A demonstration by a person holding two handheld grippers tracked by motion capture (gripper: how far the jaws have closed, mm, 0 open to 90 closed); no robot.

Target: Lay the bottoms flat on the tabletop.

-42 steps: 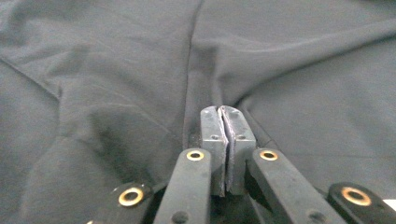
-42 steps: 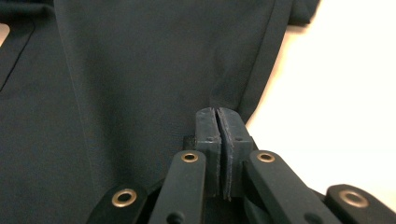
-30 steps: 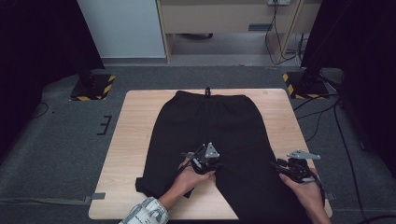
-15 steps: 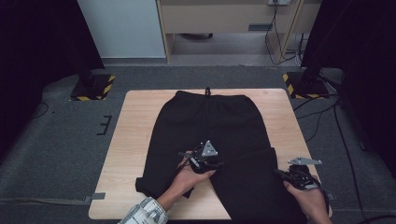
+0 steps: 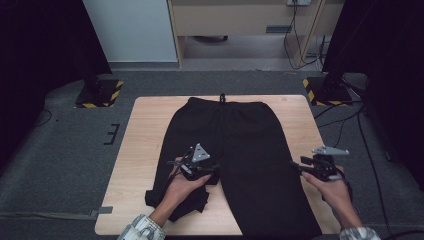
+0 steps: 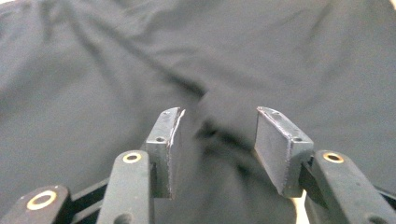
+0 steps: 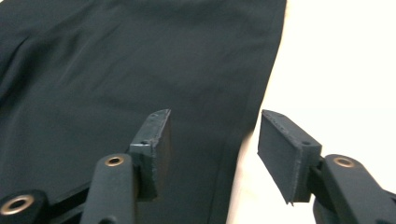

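Black trousers (image 5: 240, 135) lie flat on a wooden table (image 5: 145, 130), waistband at the far end. Their left leg is bunched into a folded heap (image 5: 192, 202) by the near edge. My left gripper (image 5: 197, 167) rests on the crotch area. In the left gripper view it (image 6: 217, 126) stands open over a raised crease of the cloth (image 6: 116, 70). My right gripper (image 5: 301, 167) is at the outer edge of the right leg. In the right gripper view it (image 7: 212, 126) is open, its jaws on either side of the side seam (image 7: 233, 154), with nothing pinched.
Bare table wood (image 7: 345, 60) lies just to the right of the right leg. Stands with yellow-black bases (image 5: 97, 95) (image 5: 325, 90) sit on the grey floor beyond the table's far corners. A wooden cabinet (image 5: 240, 20) is at the back.
My left gripper has shifted a little to the left on the cloth. My right gripper dipped toward the near edge, then came forward again to the right leg's outer edge.
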